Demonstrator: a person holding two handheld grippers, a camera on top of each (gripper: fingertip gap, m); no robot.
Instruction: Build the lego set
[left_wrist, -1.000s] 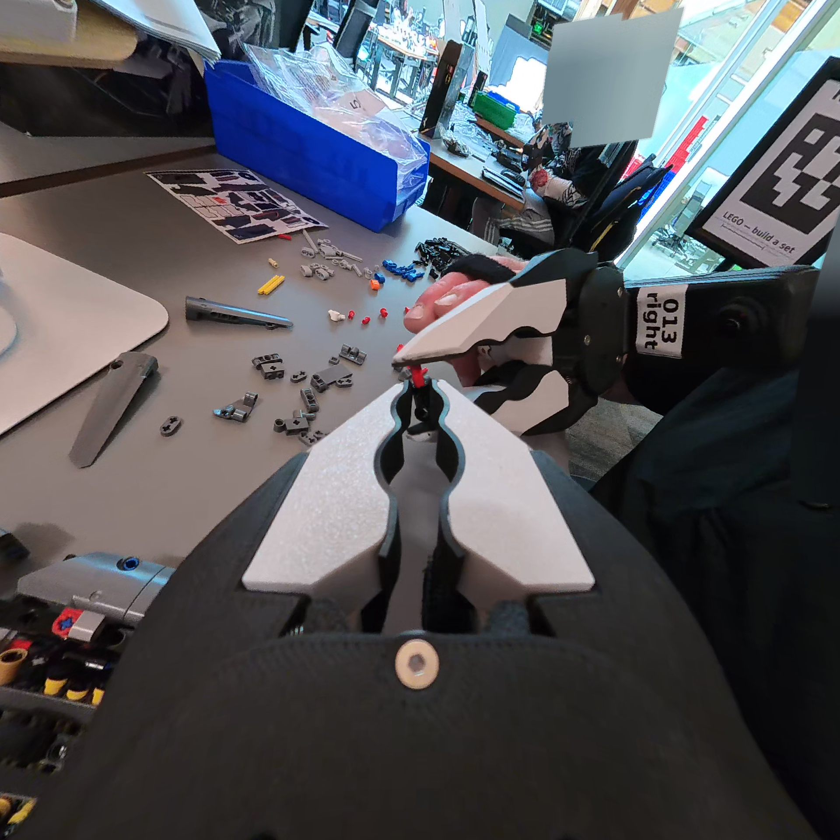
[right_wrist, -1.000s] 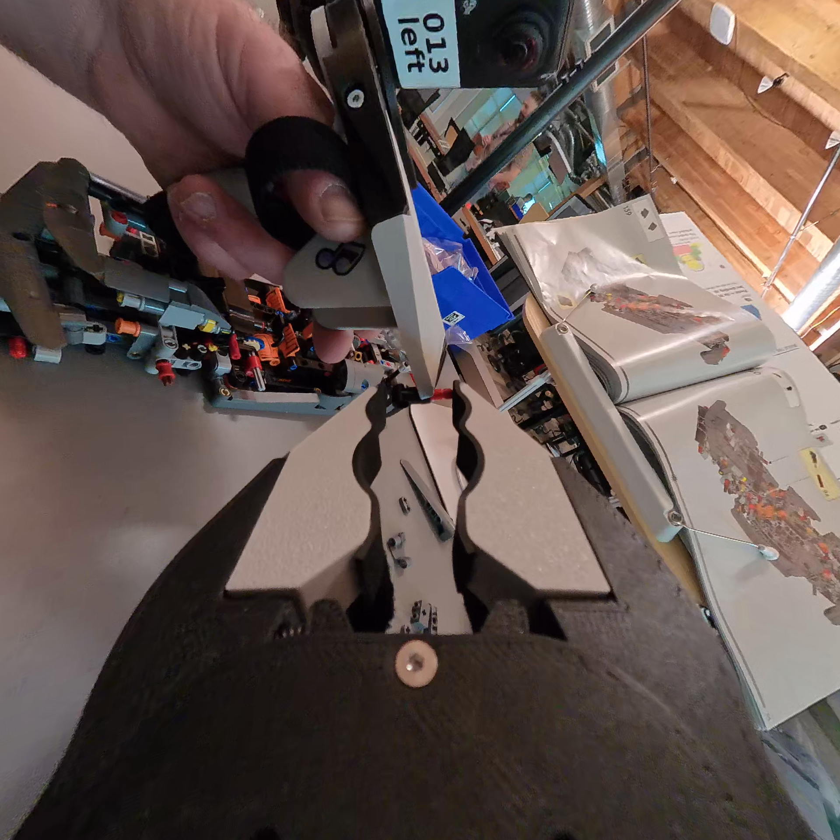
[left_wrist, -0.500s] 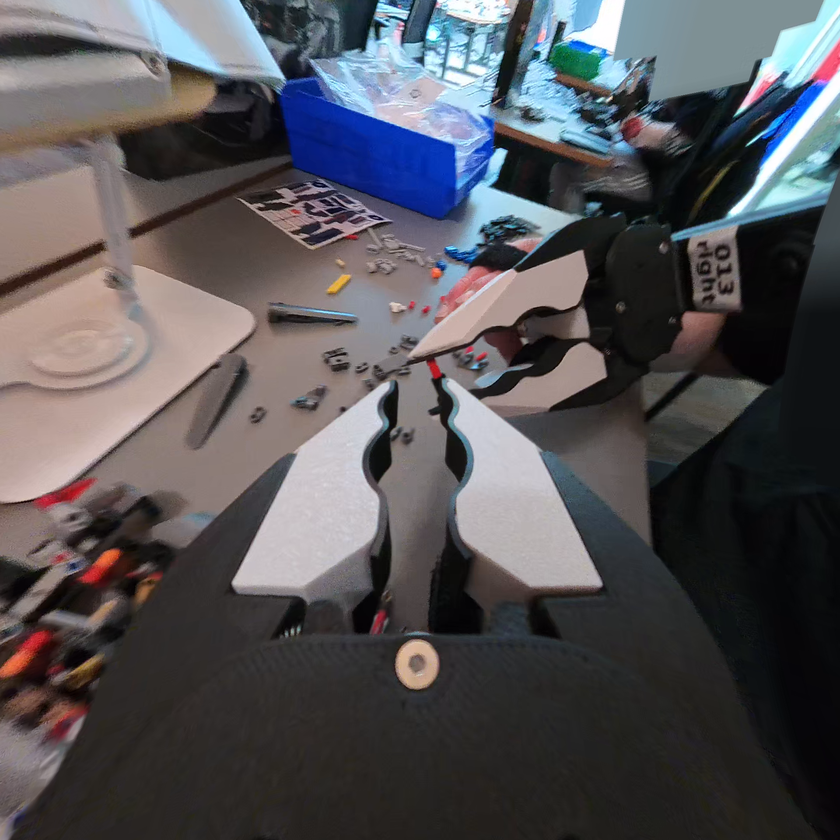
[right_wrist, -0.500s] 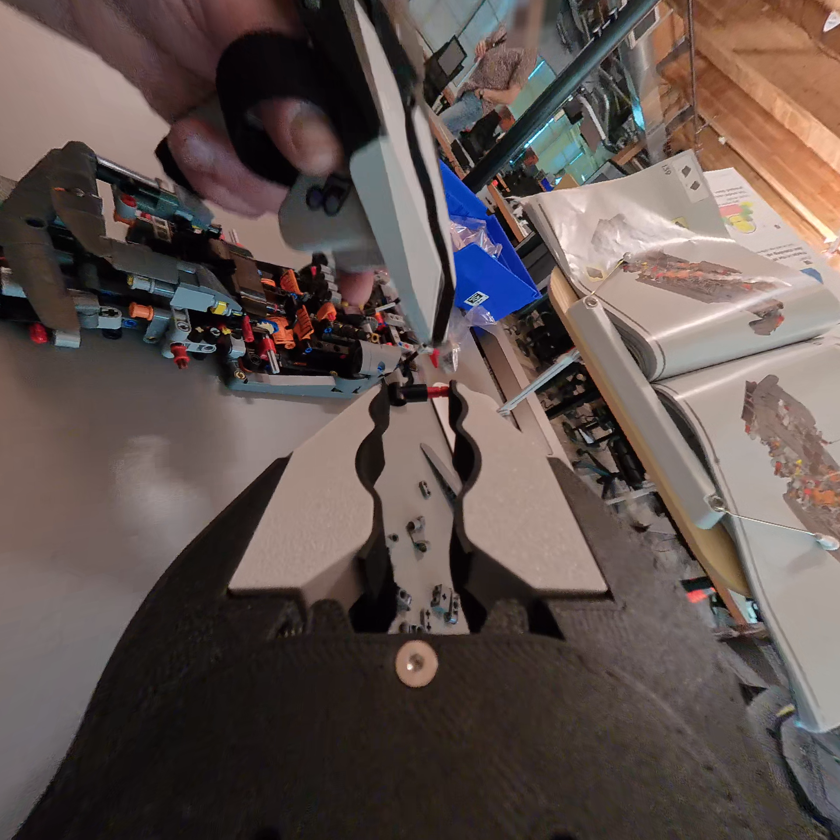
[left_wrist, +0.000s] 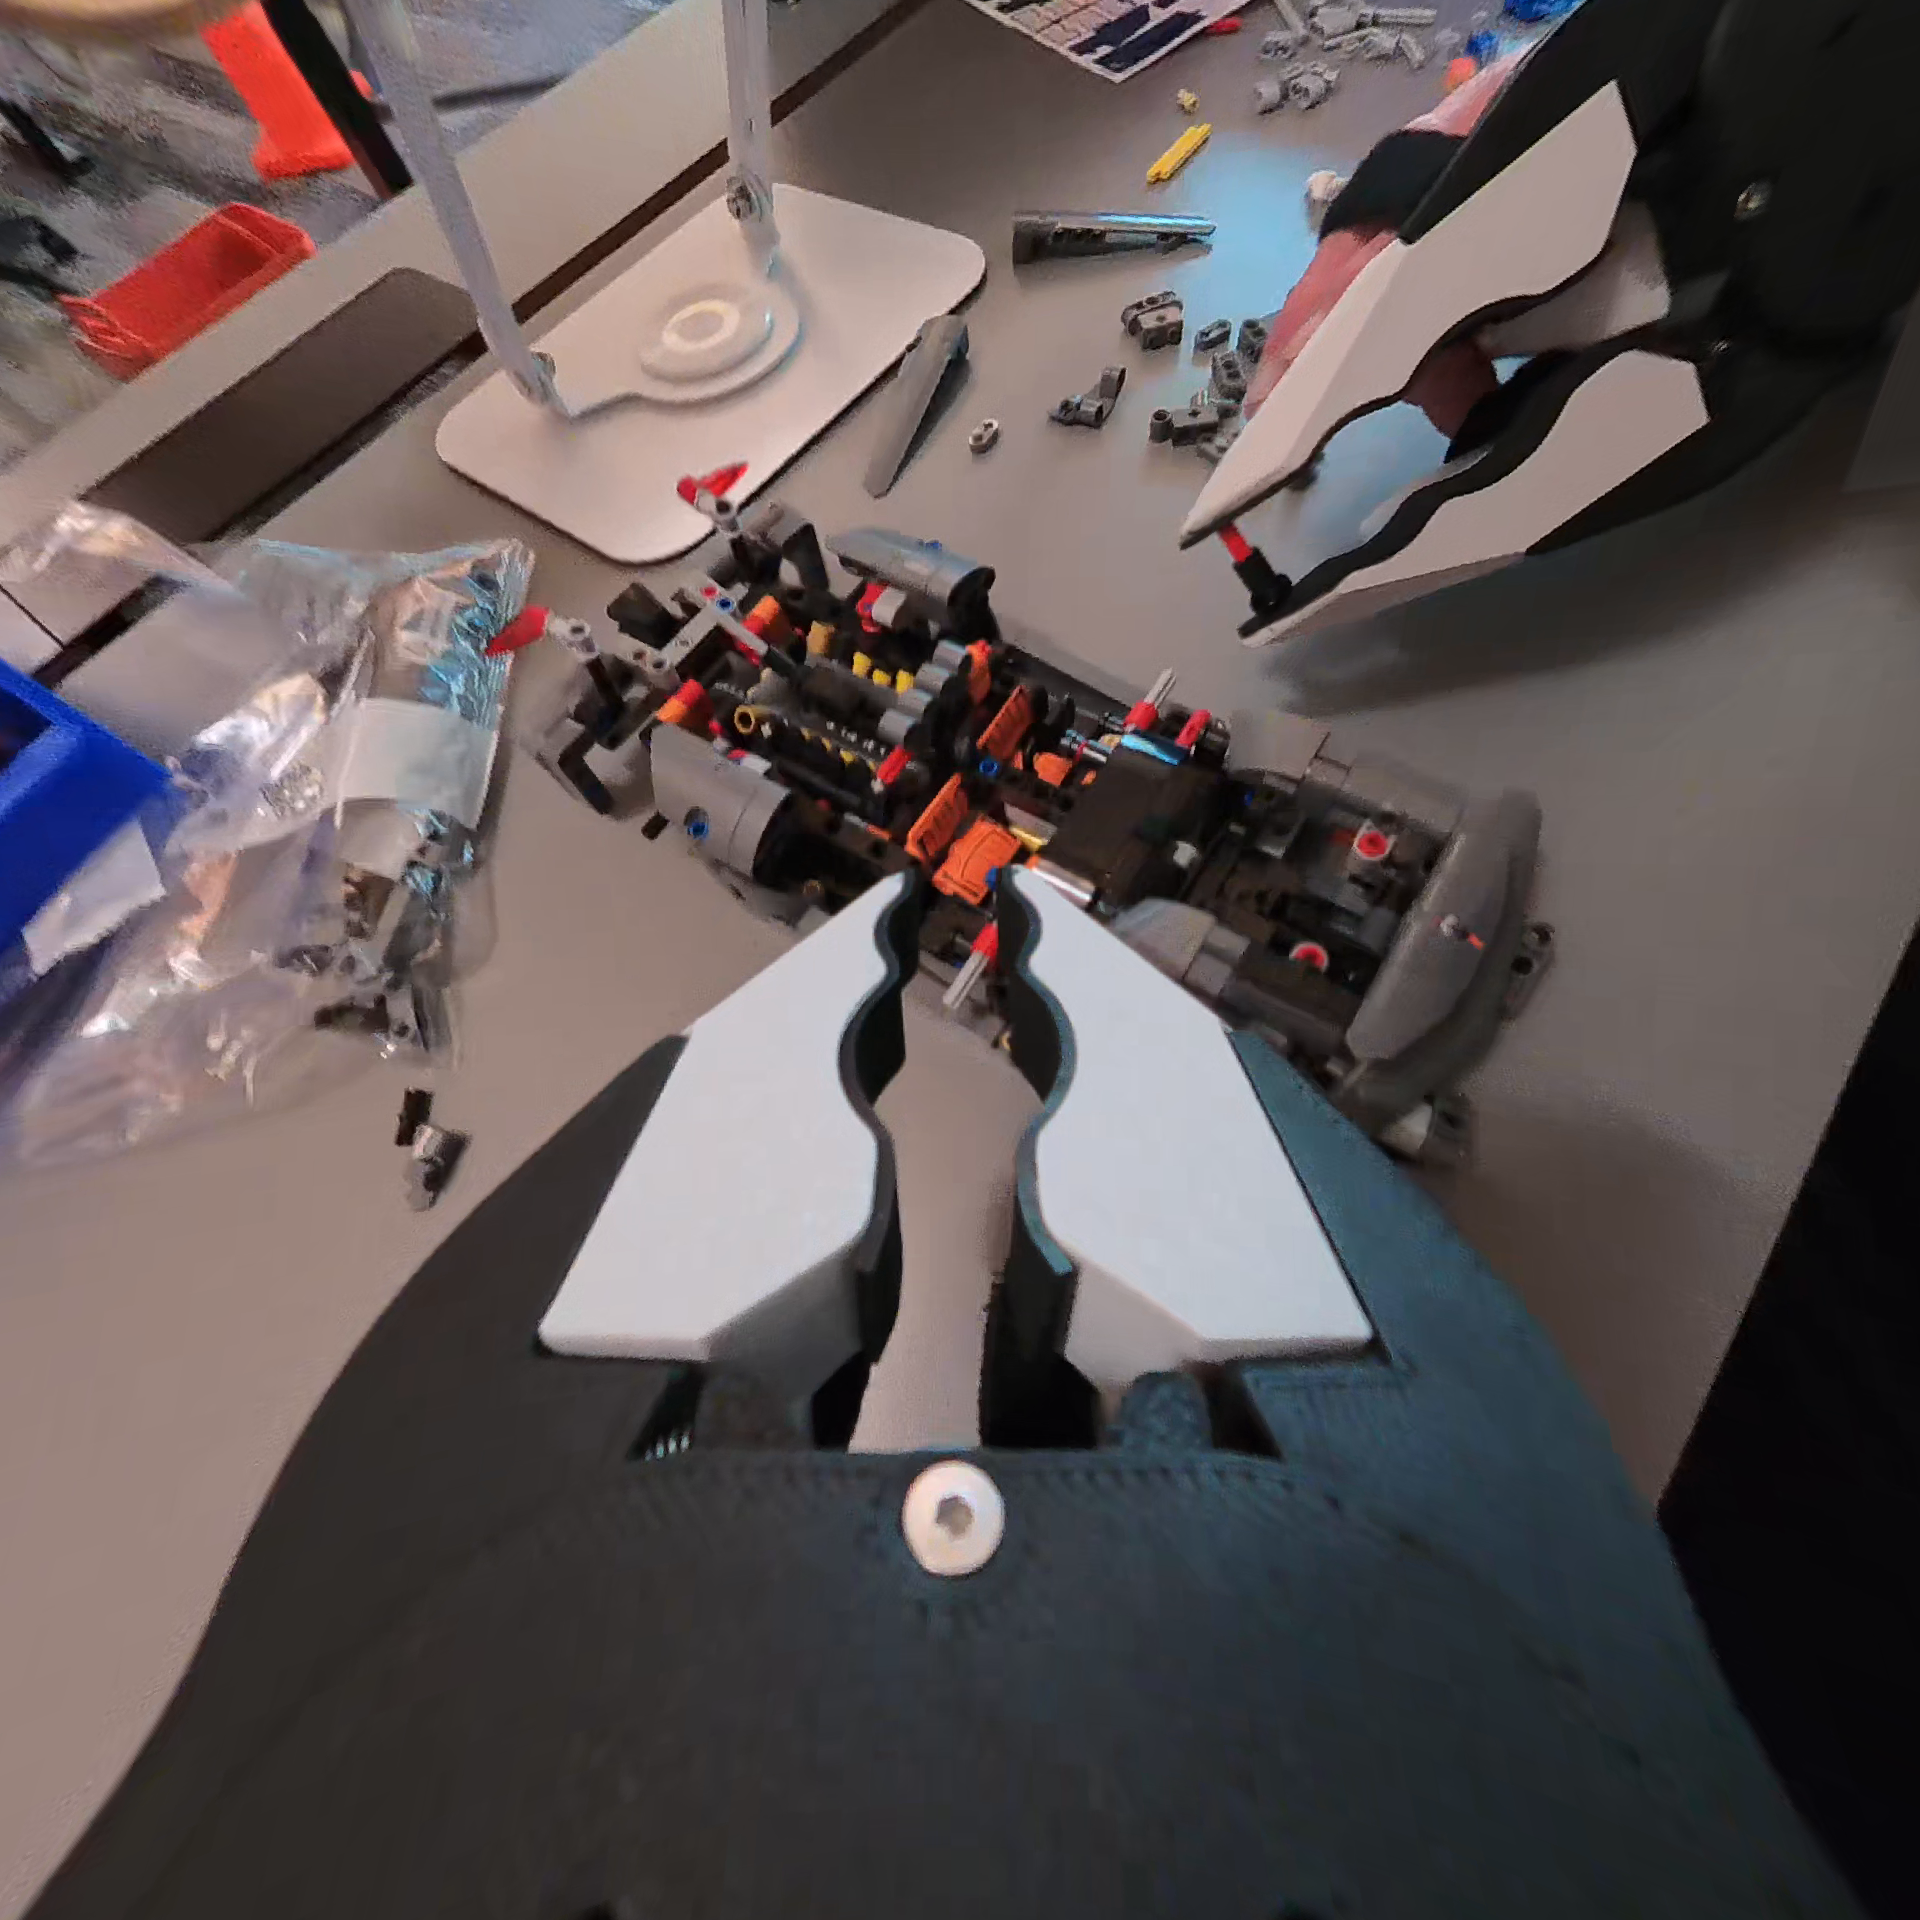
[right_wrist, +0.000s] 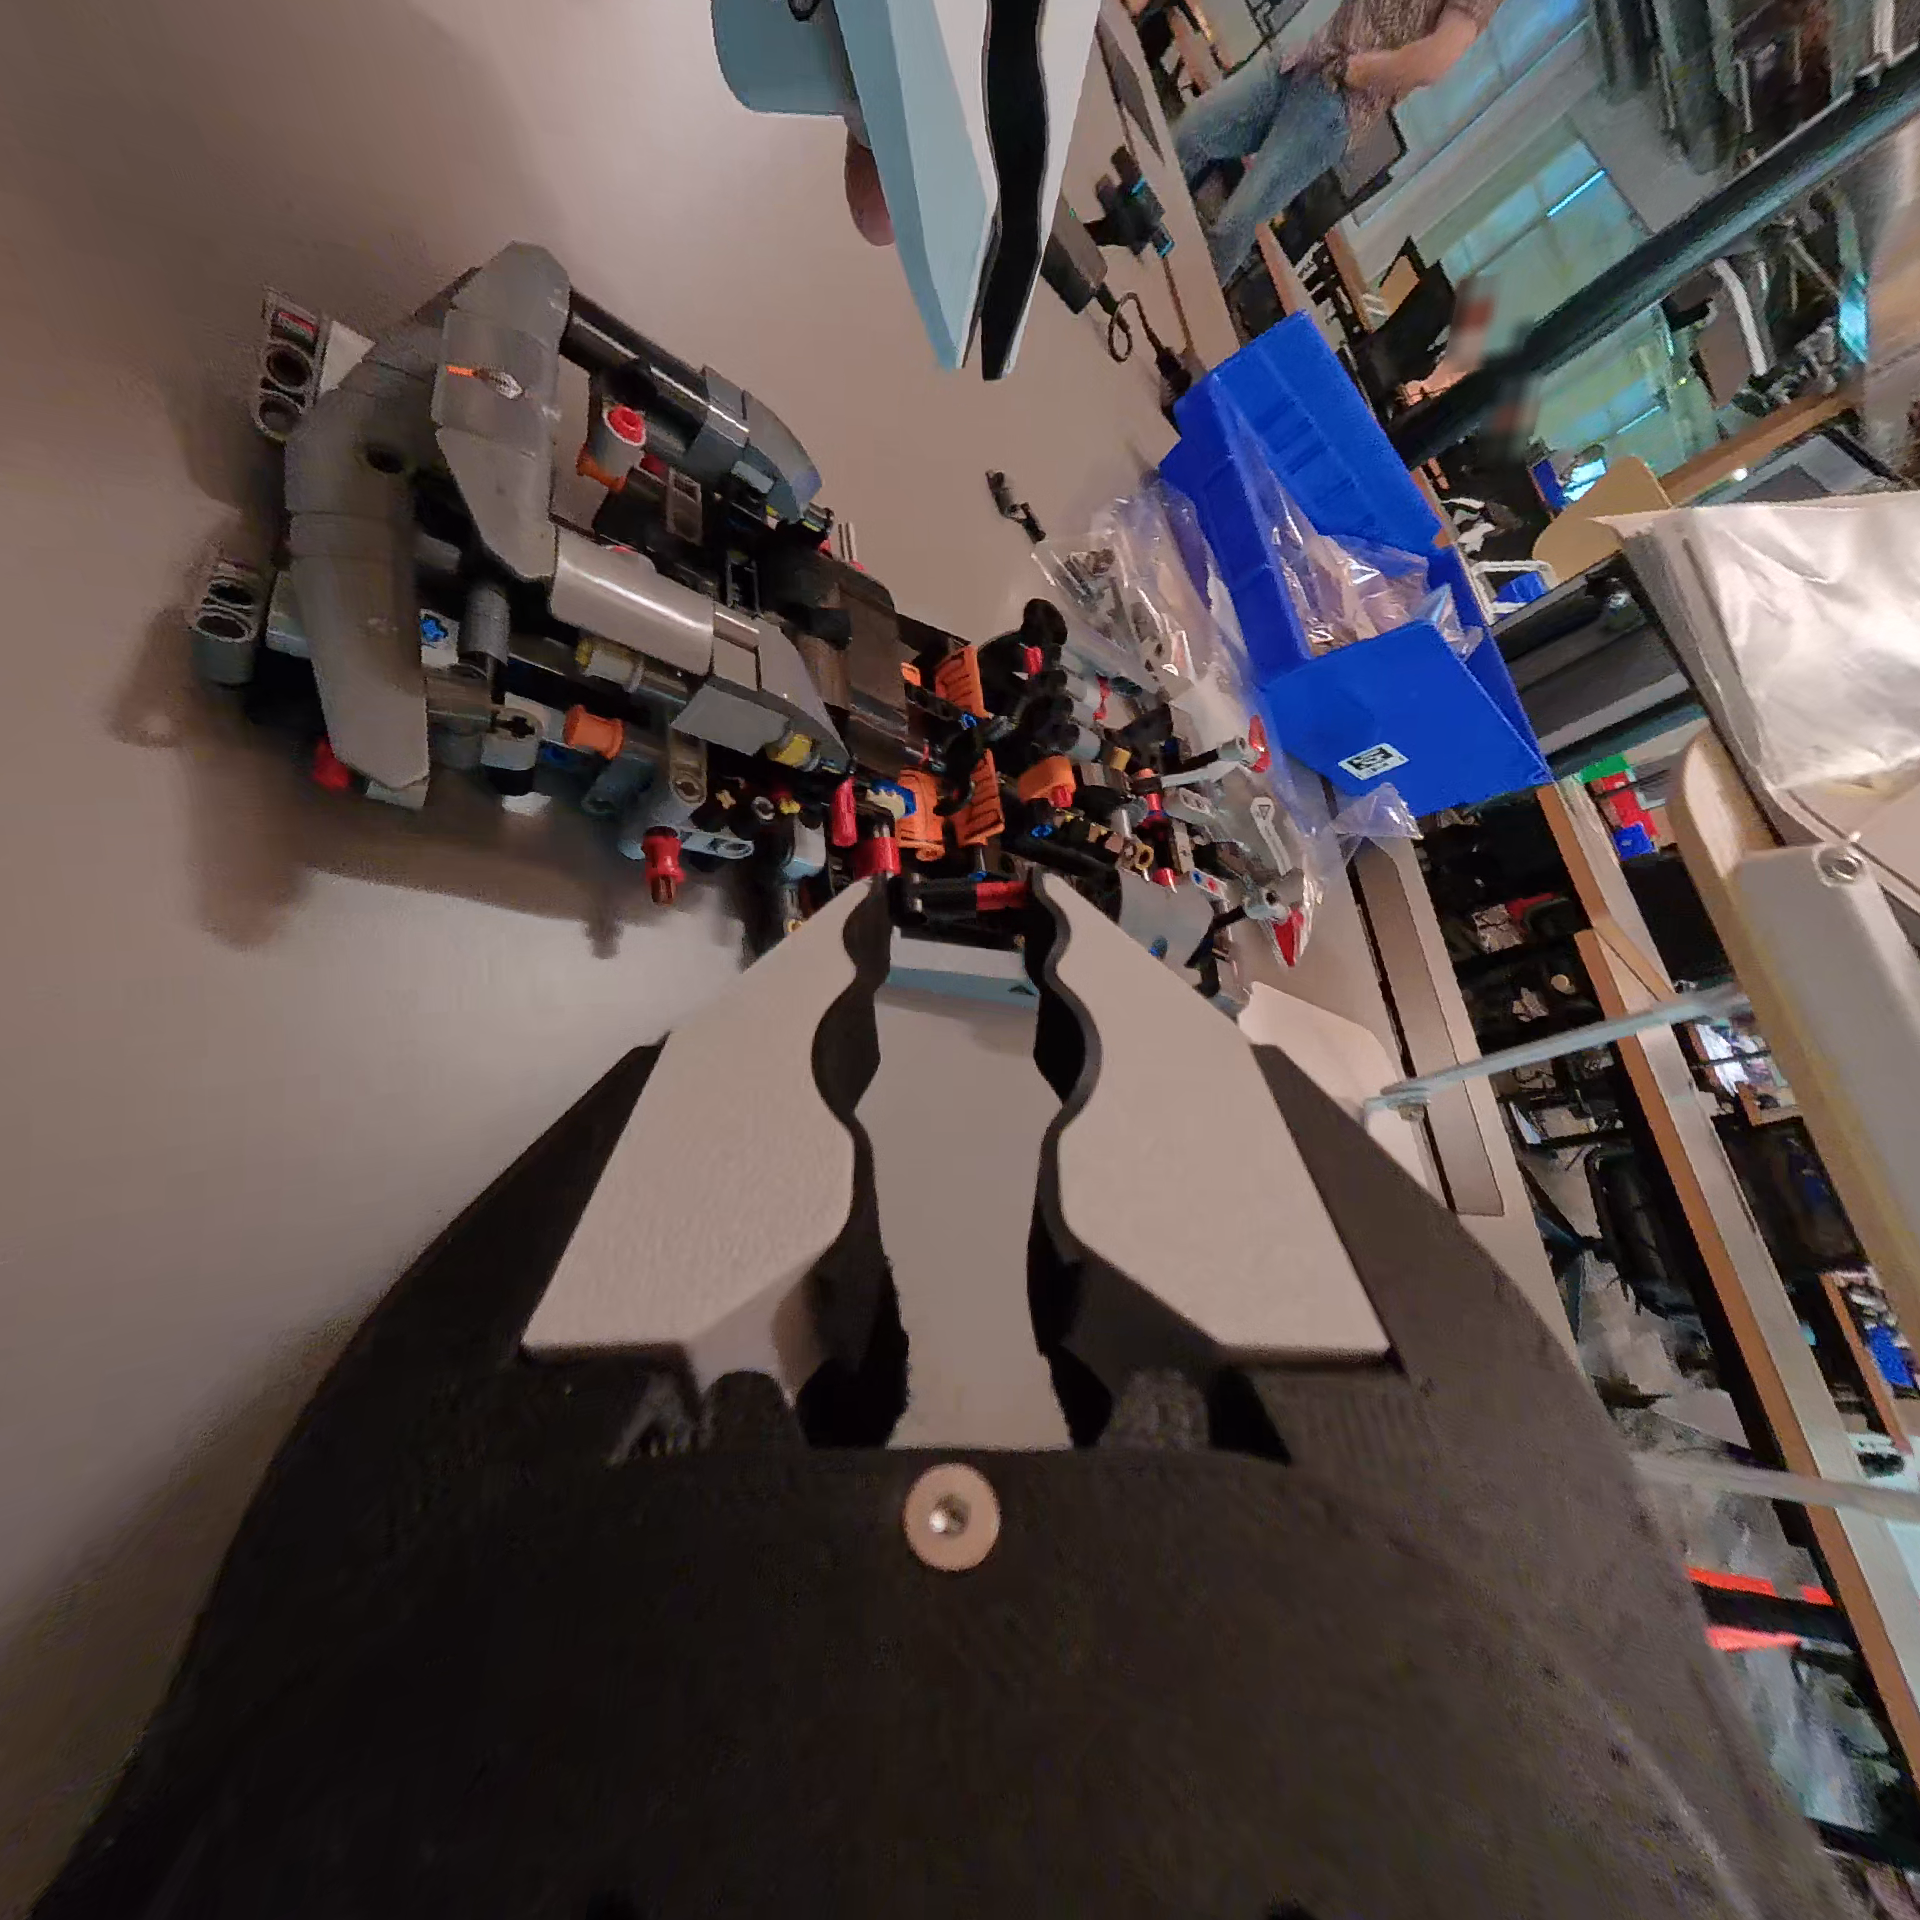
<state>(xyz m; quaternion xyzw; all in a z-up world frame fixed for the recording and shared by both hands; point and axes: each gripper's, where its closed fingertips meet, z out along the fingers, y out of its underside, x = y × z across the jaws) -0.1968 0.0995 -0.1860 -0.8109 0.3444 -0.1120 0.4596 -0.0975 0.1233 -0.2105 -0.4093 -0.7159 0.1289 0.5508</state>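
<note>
— Two tools: what does each have?
— My right tool (right_wrist: 961, 891) clamps a small black-and-red pin piece (right_wrist: 982, 896) end to end between its tips, in the air near the half-built brick model (right_wrist: 520, 582). My left tool (left_wrist: 954, 883) is narrow and bare, over the model's middle.
— How do I handle that grip well?
— I'd judge an even squeeze matters. Held by its ends, the piece could pivot or pop out.
— Containers?
— A blue bin (right_wrist: 1382, 717) holds clear bags. A clear bag (left_wrist: 312, 790) of small parts lies beside it on the surface (left_wrist: 260, 1299).
</note>
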